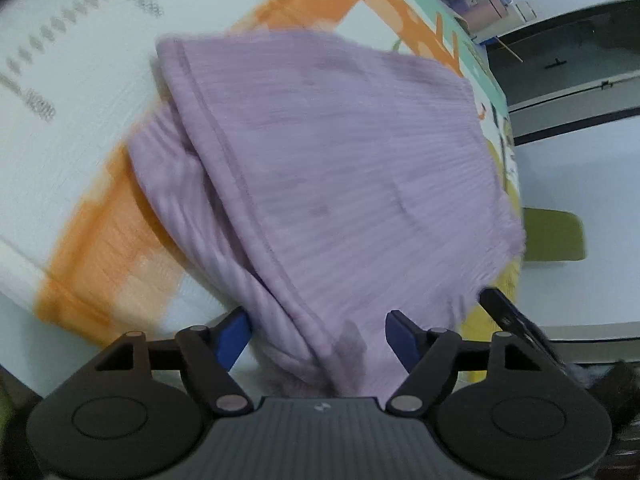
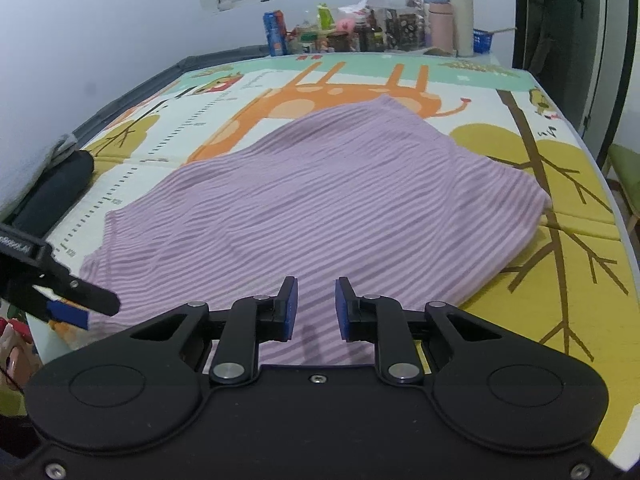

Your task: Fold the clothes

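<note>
A lilac ribbed garment (image 2: 320, 200) lies folded over on the printed play mat (image 2: 560, 280). In the left wrist view the same garment (image 1: 328, 168) fills the middle, with a hemmed edge running diagonally and a bunched layer under it on the left. My left gripper (image 1: 318, 338) is open, its blue pads on either side of the garment's near corner without closing on it. It also shows in the right wrist view (image 2: 68, 300) at the garment's left corner. My right gripper (image 2: 316, 308) is open a little, low over the garment's near edge, holding nothing.
A dark rolled item (image 2: 52, 196) lies at the mat's left edge. Bottles, cans and boxes (image 2: 360, 28) crowd the far end of the table. A green chair (image 1: 554, 234) stands beyond the table's right edge, also seen in the right wrist view (image 2: 626, 176).
</note>
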`<state>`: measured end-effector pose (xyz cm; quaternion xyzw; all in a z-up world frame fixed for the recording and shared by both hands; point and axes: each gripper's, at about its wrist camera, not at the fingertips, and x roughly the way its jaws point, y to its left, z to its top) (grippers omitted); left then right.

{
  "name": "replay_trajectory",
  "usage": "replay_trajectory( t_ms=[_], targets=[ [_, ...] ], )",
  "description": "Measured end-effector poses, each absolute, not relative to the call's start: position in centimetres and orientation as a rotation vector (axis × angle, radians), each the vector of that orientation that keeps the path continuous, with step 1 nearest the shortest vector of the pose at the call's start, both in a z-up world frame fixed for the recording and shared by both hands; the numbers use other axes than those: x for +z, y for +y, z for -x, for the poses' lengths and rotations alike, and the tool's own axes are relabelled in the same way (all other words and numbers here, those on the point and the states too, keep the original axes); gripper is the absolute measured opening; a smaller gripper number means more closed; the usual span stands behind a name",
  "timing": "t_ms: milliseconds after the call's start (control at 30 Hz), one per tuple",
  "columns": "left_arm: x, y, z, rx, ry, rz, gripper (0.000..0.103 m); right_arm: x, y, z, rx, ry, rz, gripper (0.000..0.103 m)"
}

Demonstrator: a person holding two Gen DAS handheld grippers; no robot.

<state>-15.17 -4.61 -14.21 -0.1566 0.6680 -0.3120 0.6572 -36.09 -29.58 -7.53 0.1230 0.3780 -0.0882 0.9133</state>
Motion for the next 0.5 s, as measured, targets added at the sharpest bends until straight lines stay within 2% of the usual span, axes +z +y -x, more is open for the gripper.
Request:
replay_trajectory(
  t_ms=[133, 200, 267, 333, 500],
  targets=[
    [-14.7, -4.8, 15.2, -0.646, 1.516, 0.415, 0.074, -8.3, -31.1, 35.7, -0.191, 0.780, -0.270, 0.019],
    [-14.7, -4.8, 15.0, -0.617, 1.505, 0.431, 0.067, -8.6, -31.6, 35.4, -0.192, 0.779, -0.279, 0.019],
    [-14.8, -4.7, 14.8, -0.586, 1.496, 0.433, 0.046, -8.9, -32.0, 35.0, -0.188, 0.773, -0.295, 0.019],
    [-15.2, -4.7, 14.5, -0.566, 1.499, 0.451, 0.033, -9.1, -32.3, 34.4, -0.174, 0.769, -0.304, 0.019],
    [-15.4, -4.7, 14.2, -0.543, 1.484, 0.464, 0.029, -9.6, -32.3, 32.9, -0.153, 0.759, -0.308, 0.019]
  ],
)
